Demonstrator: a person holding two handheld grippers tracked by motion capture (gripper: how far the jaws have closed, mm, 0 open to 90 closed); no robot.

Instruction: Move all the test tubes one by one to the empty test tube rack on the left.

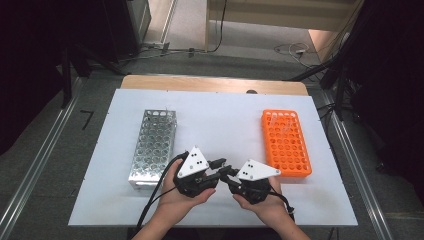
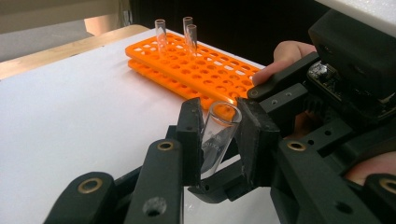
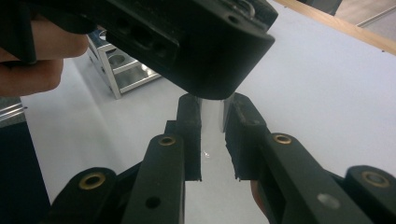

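Observation:
A clear glass test tube (image 2: 218,135) is caught between both grippers near the table's front middle. My left gripper (image 2: 222,116) is shut on it, pads pressing just below its open rim, with the tube leaning. From the opposite side my right gripper (image 3: 212,116) is shut on the same test tube (image 3: 211,128); the left gripper's black body looms right above its jaws. In the high view the left gripper (image 1: 220,163) and right gripper (image 1: 227,174) meet tip to tip, each held in a hand.
An orange tube rack (image 1: 286,142) lies at the right, with three glass tubes (image 2: 189,35) standing at its far end. A metal tube rack (image 1: 152,147) lies at the left. Both rest on a white board (image 1: 225,110) over a wooden table.

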